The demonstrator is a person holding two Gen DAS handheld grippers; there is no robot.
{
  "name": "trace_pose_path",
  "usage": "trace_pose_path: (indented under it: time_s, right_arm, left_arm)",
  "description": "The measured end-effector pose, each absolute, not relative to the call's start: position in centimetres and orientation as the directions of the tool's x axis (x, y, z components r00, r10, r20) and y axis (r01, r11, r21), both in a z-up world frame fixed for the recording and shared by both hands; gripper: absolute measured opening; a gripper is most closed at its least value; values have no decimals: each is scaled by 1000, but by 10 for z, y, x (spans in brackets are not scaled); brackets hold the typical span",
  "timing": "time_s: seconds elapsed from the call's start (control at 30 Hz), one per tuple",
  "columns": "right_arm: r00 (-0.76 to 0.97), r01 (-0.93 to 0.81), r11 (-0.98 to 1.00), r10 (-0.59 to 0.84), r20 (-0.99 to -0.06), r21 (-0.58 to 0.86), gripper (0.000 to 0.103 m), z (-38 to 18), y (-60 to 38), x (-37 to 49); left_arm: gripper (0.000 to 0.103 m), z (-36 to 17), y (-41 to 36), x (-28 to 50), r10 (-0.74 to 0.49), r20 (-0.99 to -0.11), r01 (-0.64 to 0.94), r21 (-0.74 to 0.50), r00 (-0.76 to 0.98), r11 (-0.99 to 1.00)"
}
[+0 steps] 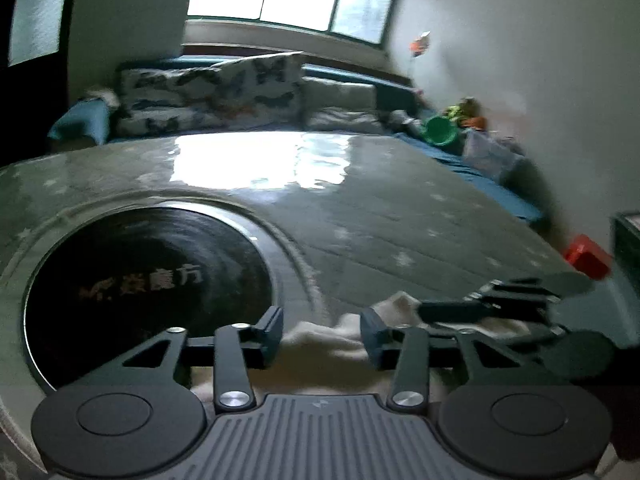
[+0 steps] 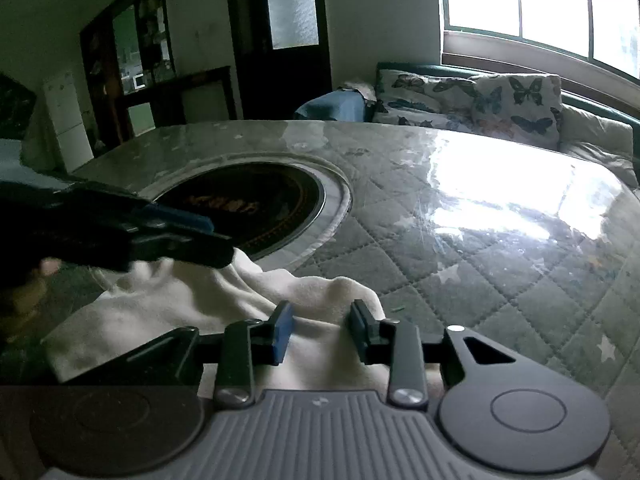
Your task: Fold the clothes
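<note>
A cream cloth [image 1: 320, 332] lies bunched at the near edge of the quilted table [image 1: 400, 208]. My left gripper [image 1: 323, 334] stands open, its two pads on either side of a raised fold without squeezing it. My right gripper [image 1: 428, 310] reaches in from the right, low over the same cloth. In the right wrist view the cream cloth [image 2: 160, 312] spreads leftwards. There my right gripper [image 2: 322, 332] is open with flat cloth between its fingers. My left gripper [image 2: 208, 236] comes in from the left above the cloth's far edge.
A round black plate [image 1: 148, 280] with lettering is set into the table beside the cloth. A sofa with butterfly cushions [image 2: 480, 100] stands behind the table under a window. A green bowl [image 1: 440, 130] and a red box [image 1: 588, 258] lie to the right. A hand [image 2: 44, 268] shows at far left.
</note>
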State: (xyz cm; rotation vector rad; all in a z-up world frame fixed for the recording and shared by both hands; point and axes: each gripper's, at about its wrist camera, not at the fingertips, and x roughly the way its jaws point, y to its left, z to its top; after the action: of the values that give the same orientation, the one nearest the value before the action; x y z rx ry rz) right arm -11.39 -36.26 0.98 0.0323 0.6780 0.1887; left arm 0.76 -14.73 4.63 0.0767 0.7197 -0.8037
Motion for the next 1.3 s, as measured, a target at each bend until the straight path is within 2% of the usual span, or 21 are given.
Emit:
trace_pose_path:
  time_s: [0.13, 0.23, 0.3, 0.43, 0.53, 0.67, 0.7, 0.8, 0.87, 0.9, 1.03, 1.1, 1.23, 1.3]
  right_arm:
    - [763, -163, 982, 185, -619, 92, 33, 10, -363, -113]
    - [764, -164, 982, 188, -617, 97, 33, 10, -365, -113]
    - [766, -164, 981, 191, -614, 101, 33, 10, -366, -113]
    - [771, -161, 981, 196, -606, 112, 34, 10, -368, -114]
    - [780, -152, 981, 192, -595, 118, 40, 11, -369, -116]
    - [782, -140, 984, 178, -598, 110, 40, 12, -369, -114]
    - [785, -140, 985, 173, -595, 101, 40, 13, -367, -115]
    - [795, -149, 985, 168, -583, 80, 40, 17, -364, -120]
    - [779, -149, 986, 164, -605, 75, 39, 14, -365, -122]
    - [778, -144, 987, 156, -609, 70, 39, 13, -366, -122]
    - [802, -109, 990, 143, -580, 93, 37, 21, -376, -132]
    - [810, -105, 990, 141, -569, 95, 37, 26, -378, -136]
    - [786, -94, 992, 128, -605, 88, 37, 16, -380, -133]
    - [777, -80, 992, 126, -617, 102, 36, 9, -383, -131]
  left_arm:
    - [50, 36, -160, 25, -617, -669, 669, -235, 415, 705]
    - [47, 29, -164, 30, -627, -689, 678, -265, 364, 686]
    - [34, 27, -163, 32, -638, -685, 680, -281, 352, 677]
    - [23, 31, -155, 18, -683, -611, 712, -261, 401, 652]
    - [22, 40, -150, 2, -715, -527, 742, -214, 460, 635]
    - [25, 29, -162, 7, -646, -590, 717, -156, 484, 679]
    - [30, 25, -164, 8, -632, -606, 712, -148, 483, 686]
    - [36, 28, -164, 6, -622, -590, 696, -135, 516, 705]
    - [42, 32, -160, 6, -604, -580, 680, -113, 547, 725]
    - [42, 33, -158, 6, -590, -577, 669, -99, 564, 737]
    - [35, 44, -147, -2, -595, -552, 661, -101, 585, 744]
    - [25, 49, -147, -13, -609, -540, 680, -89, 581, 728]
    - [21, 48, -155, -31, -662, -548, 742, -107, 512, 662]
    - [21, 38, -163, -33, -632, -583, 739, -77, 511, 669]
